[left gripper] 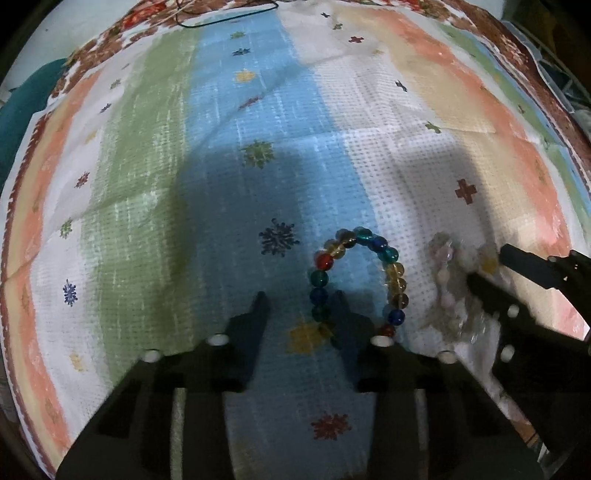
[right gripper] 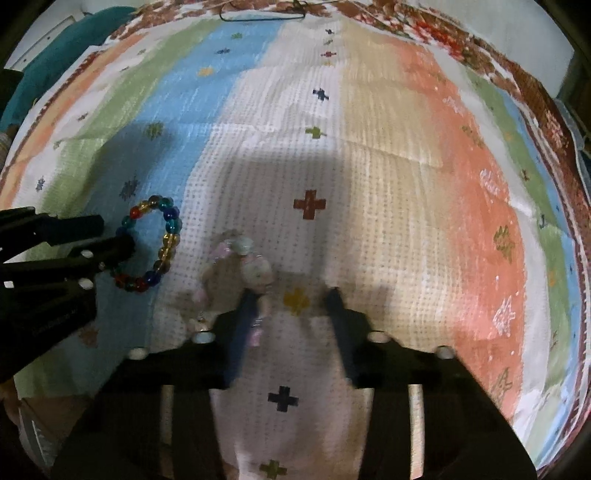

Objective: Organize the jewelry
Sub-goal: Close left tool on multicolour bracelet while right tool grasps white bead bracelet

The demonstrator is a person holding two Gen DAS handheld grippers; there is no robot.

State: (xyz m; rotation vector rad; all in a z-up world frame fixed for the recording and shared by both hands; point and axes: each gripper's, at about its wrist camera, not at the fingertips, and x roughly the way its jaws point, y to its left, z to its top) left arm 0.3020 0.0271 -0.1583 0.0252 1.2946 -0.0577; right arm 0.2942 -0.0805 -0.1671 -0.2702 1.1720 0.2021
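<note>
A bracelet of multicoloured glass beads (left gripper: 393, 271) (right gripper: 168, 236) lies as a ring on the blue stripe of the cloth. My left gripper (left gripper: 299, 304) (right gripper: 114, 232) points down at it with its jaws apart. Its right finger stands inside the ring and its left finger outside, clear of the beads. A pale pink-and-white bead bracelet (left gripper: 448, 280) (right gripper: 255, 271) lies on the white stripe to the right. My right gripper (right gripper: 291, 302) (left gripper: 491, 271) is over it, jaws apart. Its left finger covers part of the pale beads; its right finger rests on bare cloth.
A striped woven cloth (left gripper: 258, 110) (right gripper: 369, 147) with small cross and flower motifs covers the surface. A thin dark cord loop (left gripper: 229, 14) (right gripper: 258, 16) lies at its far edge. Something teal (left gripper: 22, 110) (right gripper: 55, 55) sits beyond the cloth's left border.
</note>
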